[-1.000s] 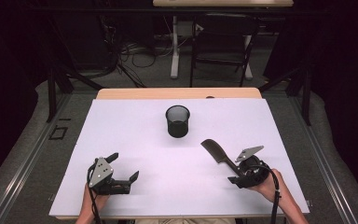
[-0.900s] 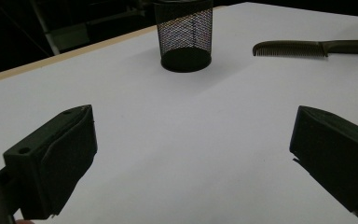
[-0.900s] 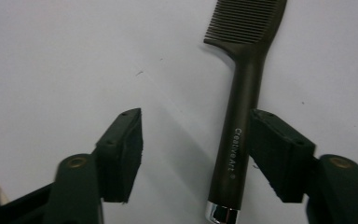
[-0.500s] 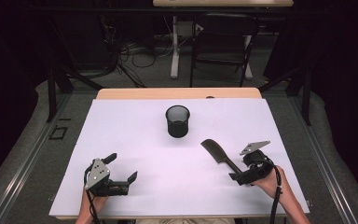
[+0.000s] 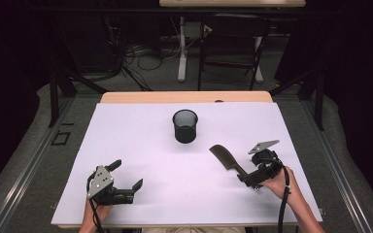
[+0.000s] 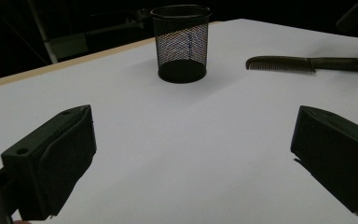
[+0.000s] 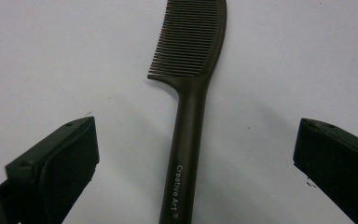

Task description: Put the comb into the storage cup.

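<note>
Right gripper view has the right gripper with jaws just spread wide, straddling the handle of the comb lying flat on the bench; next, likely closing on it.

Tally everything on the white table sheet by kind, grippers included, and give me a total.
Mesh cup: 1
Comb: 1
Hand-held grippers: 2, the left gripper and the right gripper, both with jaws open and nothing gripped; the comb handle lies between the right one's open jaws.
Total: 4
</note>
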`<state>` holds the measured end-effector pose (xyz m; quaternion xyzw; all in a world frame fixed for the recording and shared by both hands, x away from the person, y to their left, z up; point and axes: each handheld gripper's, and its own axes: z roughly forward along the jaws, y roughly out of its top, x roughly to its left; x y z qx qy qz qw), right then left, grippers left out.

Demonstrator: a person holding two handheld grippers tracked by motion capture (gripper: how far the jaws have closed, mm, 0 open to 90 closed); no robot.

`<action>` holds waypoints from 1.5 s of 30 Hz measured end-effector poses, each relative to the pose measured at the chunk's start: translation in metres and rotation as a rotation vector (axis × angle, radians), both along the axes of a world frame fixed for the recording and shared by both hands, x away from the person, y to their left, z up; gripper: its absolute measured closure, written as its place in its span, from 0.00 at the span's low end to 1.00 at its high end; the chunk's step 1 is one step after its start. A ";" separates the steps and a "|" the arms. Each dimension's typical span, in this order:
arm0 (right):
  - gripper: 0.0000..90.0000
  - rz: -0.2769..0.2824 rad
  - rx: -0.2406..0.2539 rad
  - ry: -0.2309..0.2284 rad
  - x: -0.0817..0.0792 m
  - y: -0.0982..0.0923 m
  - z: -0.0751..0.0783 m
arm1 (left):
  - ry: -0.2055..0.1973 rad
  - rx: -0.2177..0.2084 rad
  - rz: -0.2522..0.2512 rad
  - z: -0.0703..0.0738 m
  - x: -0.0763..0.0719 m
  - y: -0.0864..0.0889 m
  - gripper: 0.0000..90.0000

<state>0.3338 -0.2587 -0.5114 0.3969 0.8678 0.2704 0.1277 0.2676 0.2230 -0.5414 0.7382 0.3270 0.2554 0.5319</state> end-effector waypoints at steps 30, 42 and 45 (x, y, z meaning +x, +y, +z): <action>0.55 0.010 -0.136 0.127 0.019 0.031 0.001 | 0.009 0.013 -0.003 -0.001 0.005 -0.003 0.00; 0.71 -0.055 -0.106 0.096 0.029 0.044 -0.019 | 0.011 0.013 -0.004 -0.001 0.005 -0.003 0.00; 0.72 -0.010 -0.254 0.205 0.035 0.044 -0.011 | 0.012 0.012 -0.004 -0.001 0.005 -0.003 0.00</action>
